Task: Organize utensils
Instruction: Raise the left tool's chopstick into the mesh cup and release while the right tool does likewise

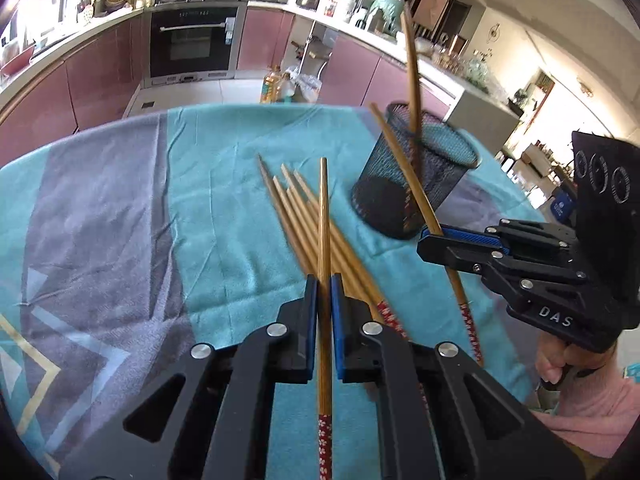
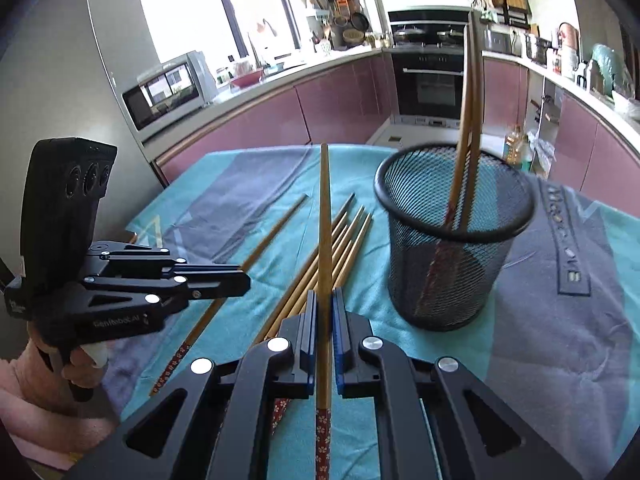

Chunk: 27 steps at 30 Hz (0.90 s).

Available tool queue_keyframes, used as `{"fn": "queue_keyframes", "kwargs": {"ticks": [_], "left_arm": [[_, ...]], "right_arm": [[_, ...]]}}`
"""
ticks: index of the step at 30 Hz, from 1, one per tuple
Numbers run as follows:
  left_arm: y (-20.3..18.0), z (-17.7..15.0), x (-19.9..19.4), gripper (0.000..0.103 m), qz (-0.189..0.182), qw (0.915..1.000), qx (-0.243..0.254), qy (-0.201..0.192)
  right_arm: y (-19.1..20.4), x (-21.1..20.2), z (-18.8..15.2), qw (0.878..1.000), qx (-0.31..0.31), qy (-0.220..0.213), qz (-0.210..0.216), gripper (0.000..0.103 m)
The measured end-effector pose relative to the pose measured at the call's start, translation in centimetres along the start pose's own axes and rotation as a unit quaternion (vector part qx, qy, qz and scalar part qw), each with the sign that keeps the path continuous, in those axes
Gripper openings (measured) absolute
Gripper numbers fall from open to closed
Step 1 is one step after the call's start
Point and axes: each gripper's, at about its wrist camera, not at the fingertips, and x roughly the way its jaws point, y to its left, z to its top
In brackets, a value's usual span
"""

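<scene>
My left gripper [image 1: 324, 280] is shut on one wooden chopstick [image 1: 325, 220] with a red flowered end, held above the pile. In the right wrist view, my right gripper [image 2: 325, 294] is shut on another chopstick [image 2: 325, 220], which points at the far table edge. Each gripper also shows in the other's view: the right gripper [image 1: 423, 240] beside the cup, the left gripper [image 2: 245, 280] at the left. Several loose chopsticks [image 1: 296, 216] [image 2: 348, 232] lie on the cloth. A black mesh cup [image 1: 416, 176] [image 2: 452, 240] holds two upright chopsticks [image 2: 470, 100].
The round table wears a teal and grey cloth [image 1: 120, 200] [image 2: 560, 340]. Beyond its far edge are pink kitchen cabinets, an oven [image 1: 192, 40] and oil bottles [image 1: 272, 84] on the floor. A hand in a pink sleeve [image 1: 592, 400] holds the right gripper.
</scene>
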Motion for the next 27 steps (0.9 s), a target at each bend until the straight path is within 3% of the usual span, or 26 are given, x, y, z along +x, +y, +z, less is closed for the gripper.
{"fn": "queue_keyframes", "kwargs": {"ticks": [13, 27], "left_arm": [[-2.4, 3.1, -7.3, 0.007, -0.064, 0.9941, 0.016, -0.086], [-6.2, 9.0, -10.0, 0.007, -0.074, 0.9846, 0.033, -0.155]], "right_arm": [[-1.3, -6.6, 1.9, 0.996, 0.007, -0.085, -0.008, 0.006], [-2.3, -10.1, 6.4, 0.989, -0.008, -0.148, -0.021, 0.006]]}}
